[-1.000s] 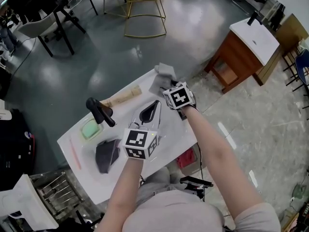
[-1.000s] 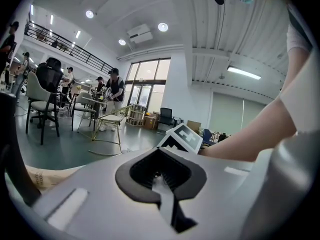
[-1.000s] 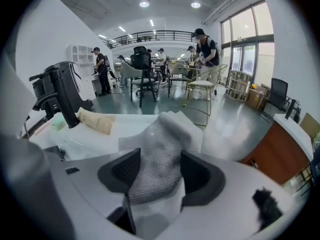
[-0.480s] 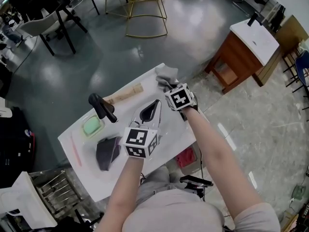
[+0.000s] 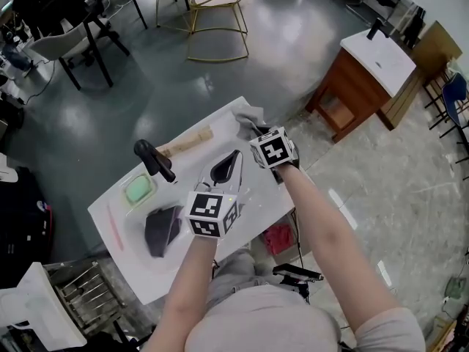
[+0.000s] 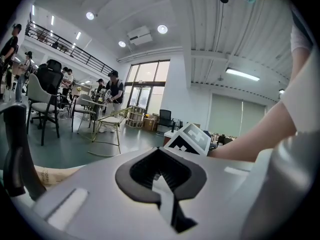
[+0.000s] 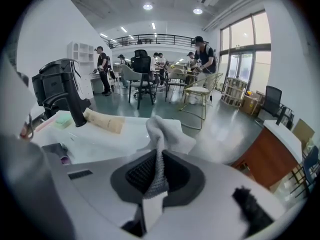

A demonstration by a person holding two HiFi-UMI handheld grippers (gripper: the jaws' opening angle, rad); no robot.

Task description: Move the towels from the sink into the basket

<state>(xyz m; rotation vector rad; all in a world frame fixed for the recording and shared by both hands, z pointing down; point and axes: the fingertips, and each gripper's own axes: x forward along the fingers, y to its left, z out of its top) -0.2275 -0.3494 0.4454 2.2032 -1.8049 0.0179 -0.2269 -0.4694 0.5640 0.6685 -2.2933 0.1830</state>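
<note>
Two towels in play. Head view: right gripper [image 5: 258, 132] sits at the far corner of the bench [image 5: 270, 196], on the pale grey towel [image 5: 246, 114]. A dark towel [image 5: 163, 229] lies in the sink [image 5: 132, 222], near the black tap [image 5: 154, 160]. Left gripper [image 5: 229, 166] hovers mid-bench. Left gripper view: jaws together, nothing between them. Right gripper view: jaws were wide apart a second ago, now pinched shut on a raised fold of the grey towel. Grasp looks made; lift and carry likely next. No basket picked out with certainty. Dark towel not yet moved.
</note>
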